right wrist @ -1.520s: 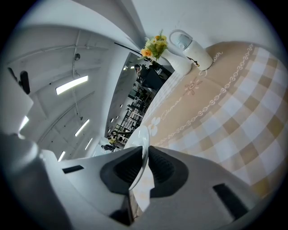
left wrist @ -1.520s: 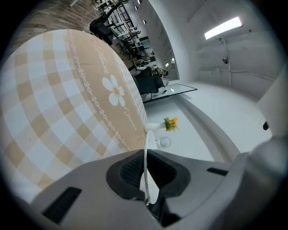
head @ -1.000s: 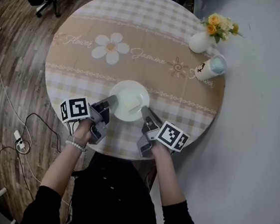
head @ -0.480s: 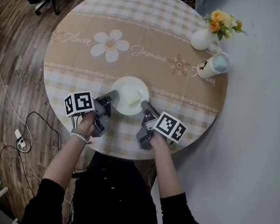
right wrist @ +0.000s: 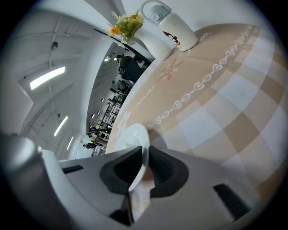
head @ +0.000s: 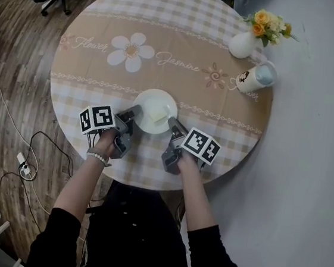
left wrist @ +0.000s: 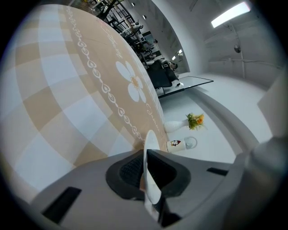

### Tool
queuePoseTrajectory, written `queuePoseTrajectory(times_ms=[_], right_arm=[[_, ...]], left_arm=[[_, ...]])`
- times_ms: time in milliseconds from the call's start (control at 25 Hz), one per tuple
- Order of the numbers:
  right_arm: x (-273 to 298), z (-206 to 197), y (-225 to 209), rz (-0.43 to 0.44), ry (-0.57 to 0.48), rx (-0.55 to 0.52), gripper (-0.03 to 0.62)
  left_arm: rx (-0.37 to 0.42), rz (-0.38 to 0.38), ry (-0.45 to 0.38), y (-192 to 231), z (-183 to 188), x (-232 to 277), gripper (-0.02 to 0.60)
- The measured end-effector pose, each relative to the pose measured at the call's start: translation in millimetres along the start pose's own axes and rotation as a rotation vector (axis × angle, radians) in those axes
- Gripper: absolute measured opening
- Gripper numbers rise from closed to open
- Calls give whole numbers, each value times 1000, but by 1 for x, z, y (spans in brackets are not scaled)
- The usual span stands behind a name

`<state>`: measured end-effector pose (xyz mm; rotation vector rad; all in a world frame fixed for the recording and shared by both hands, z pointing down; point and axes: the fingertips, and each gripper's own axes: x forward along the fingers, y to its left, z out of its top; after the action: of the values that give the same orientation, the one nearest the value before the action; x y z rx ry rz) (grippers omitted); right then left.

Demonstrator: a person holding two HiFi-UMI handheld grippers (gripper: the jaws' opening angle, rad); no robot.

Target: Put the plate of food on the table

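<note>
— Place of the plate (head: 147, 101)?
— Near part of the round table (head: 166, 34), pale food (head: 158, 114) on top. Resting on the cloth or just above: impossible to tell.
— Left gripper (head: 132, 115)?
— Closed tight on the plate's left rim.
— Right gripper (head: 173, 124)?
— Same, clamped on the right rim.
— Anything else?
— Far right, vase (head: 243, 46) with flowers, white cup (head: 254, 79) just beside.

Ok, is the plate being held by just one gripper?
No, the left gripper and the right gripper each clamp an opposite edge of the plate, as the head view shows.
</note>
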<state>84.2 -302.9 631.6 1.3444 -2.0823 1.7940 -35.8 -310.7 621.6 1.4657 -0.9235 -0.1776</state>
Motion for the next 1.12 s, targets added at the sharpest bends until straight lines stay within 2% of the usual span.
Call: queuePoseTrajectory(times_ms=[400,560,760,1120], right_arm=[[6,-4,-10,-68,38,2,25],[8,-3,-11,-96,54,-6,25],[10,-3,-11,-131,75,-34,25],[10,-1,-11,-114,90,-100,25]], left_arm=[[19,89,49,17,-4,7,12],[71,168,87,20,-4,8,15],[92,213,124,23,-6,3,25],[116,247,98,35,7,-16,48]])
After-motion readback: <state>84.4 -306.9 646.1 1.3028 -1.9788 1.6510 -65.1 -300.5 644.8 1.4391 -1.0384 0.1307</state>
